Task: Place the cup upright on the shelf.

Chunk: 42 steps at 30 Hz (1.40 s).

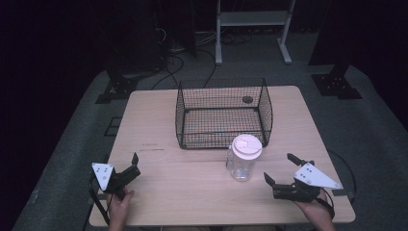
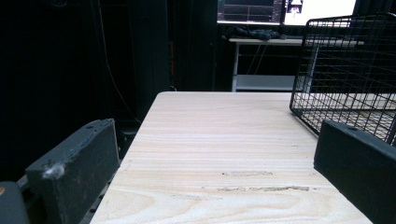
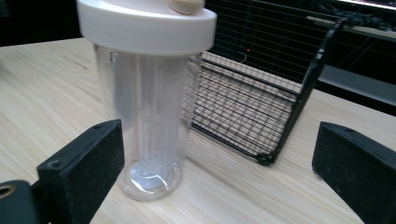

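Your right gripper: jaws wide apart, holding nothing, just right of the clear lidded jar. Your left gripper: jaws apart, at the desk front-left. Jar: upright, seemingly empty, just before the wire basket. Bare desk lies between the grippers.

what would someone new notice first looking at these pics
Probably the clear plastic bottle with its broad white lid, standing upright near the middle of the wooden table. Just behind it sits a black wire basket. The right gripper, jaws open, hangs close beside the bottle, while the left gripper is open at the near left corner.
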Motion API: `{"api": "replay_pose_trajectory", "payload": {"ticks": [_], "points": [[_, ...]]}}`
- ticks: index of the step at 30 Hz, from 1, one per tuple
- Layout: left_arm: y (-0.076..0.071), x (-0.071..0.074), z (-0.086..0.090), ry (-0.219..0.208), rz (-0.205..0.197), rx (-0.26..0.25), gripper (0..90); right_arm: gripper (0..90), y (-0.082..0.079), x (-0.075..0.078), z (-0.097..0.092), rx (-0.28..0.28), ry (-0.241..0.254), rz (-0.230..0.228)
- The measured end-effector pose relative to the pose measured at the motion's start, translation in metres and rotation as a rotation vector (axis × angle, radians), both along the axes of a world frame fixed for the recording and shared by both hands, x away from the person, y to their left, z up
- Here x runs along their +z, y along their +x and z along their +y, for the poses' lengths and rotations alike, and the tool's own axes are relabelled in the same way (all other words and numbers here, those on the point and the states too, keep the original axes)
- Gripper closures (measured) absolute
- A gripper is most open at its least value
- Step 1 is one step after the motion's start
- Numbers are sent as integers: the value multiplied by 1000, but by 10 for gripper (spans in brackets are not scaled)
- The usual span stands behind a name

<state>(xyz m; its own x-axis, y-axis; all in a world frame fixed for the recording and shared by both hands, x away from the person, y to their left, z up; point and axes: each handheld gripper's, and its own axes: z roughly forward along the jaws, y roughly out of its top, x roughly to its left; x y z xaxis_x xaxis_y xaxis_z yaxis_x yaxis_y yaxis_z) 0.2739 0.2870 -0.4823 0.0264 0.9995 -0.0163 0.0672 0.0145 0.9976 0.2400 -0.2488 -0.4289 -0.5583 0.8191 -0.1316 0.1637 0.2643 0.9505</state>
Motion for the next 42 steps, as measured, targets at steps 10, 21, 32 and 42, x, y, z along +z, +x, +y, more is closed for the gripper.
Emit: {"api": "replay_pose_trajectory", "payload": {"ticks": [10,21,32,42], "points": [[0,0,0,-1,1,1,0,18,3,3,19,50,-34,-4],[0,0,0,2,1,-2,0,0,9,2,39,97,-21,-6],[0,0,0,2,-1,-3,0,0,18,4,49,107,11,-4],[0,0,0,1,-1,-4,0,0,33,7,57,119,48,0]]}}
